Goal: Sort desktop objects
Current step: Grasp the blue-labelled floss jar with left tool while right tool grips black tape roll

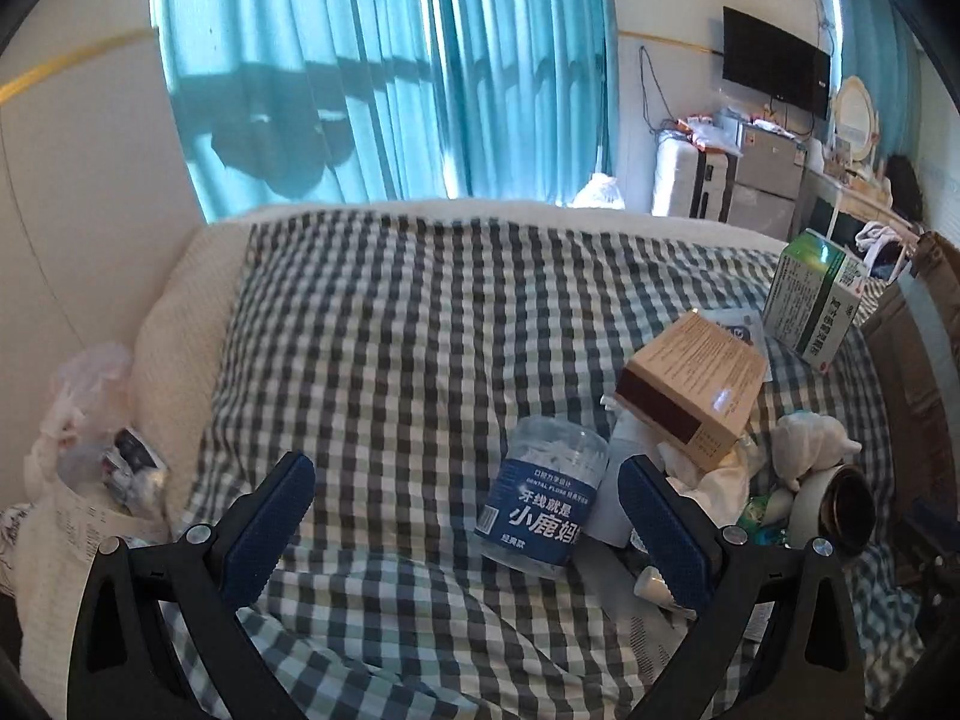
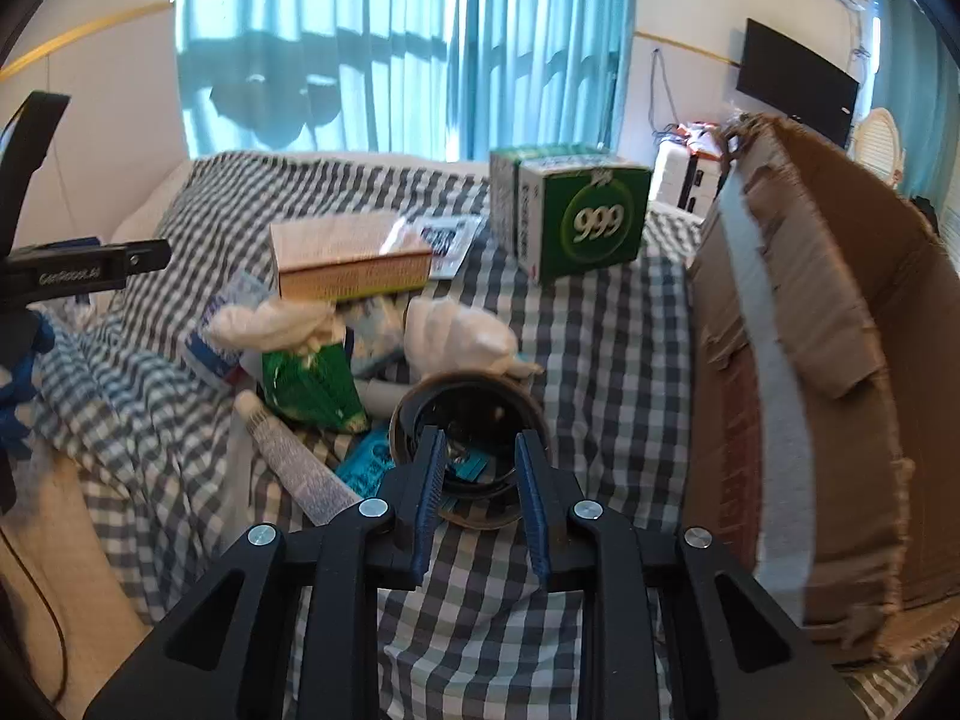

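Note:
On a checked cloth lie a clear floss jar with a blue label [image 1: 543, 507], a tan box [image 1: 699, 387], a green 999 box [image 1: 813, 300] and a dark round tin [image 1: 840, 507]. My left gripper [image 1: 468, 516] is open, its right finger beside the jar, nothing held. In the right wrist view my right gripper [image 2: 480, 450] is partly closed with its fingertips at the near rim of the dark tin [image 2: 468, 414], which lies on its side. Whether it grips the tin is unclear. The tan box [image 2: 351, 264] and 999 box [image 2: 585, 222] lie beyond.
A cardboard box [image 2: 810, 360] stands at the right. White crumpled tissue [image 2: 456, 330], a green packet [image 2: 312, 384] and a silver tube [image 2: 294, 456] lie left of the tin. A plastic bag of rubbish [image 1: 90, 438] sits left of the bed.

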`<act>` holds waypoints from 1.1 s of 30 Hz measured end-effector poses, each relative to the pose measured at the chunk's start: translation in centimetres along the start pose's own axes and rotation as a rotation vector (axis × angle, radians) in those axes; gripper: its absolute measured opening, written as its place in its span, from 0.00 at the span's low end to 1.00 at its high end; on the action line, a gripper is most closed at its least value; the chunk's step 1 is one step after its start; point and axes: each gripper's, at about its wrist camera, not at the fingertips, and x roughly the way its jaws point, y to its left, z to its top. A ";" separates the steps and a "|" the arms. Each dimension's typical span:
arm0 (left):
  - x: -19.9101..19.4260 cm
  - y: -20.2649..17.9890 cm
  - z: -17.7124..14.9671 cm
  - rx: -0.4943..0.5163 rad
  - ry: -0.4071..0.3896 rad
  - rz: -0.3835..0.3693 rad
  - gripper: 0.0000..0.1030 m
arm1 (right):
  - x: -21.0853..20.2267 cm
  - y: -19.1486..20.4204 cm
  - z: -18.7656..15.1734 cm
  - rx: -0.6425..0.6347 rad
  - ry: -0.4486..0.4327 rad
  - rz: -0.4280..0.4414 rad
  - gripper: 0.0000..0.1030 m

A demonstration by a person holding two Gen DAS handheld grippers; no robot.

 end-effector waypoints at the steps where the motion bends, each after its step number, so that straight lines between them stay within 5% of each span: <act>1: 0.5 -0.1 -0.2 0.007 0.010 0.011 1.00 | 0.4 0.0 -0.1 -0.001 0.007 0.006 0.23; 14: 5.6 -1.4 -2.0 0.033 0.141 0.002 1.00 | 4.2 -2.3 -0.9 0.104 0.137 -0.030 0.23; 28: 10.9 -2.8 -3.5 0.069 0.253 -0.019 0.99 | 5.3 -1.4 -0.7 0.038 0.136 -0.051 0.22; 33: 12.1 -3.7 -4.0 0.109 0.270 -0.039 0.64 | 5.3 -1.3 -0.6 0.021 0.117 -0.041 0.11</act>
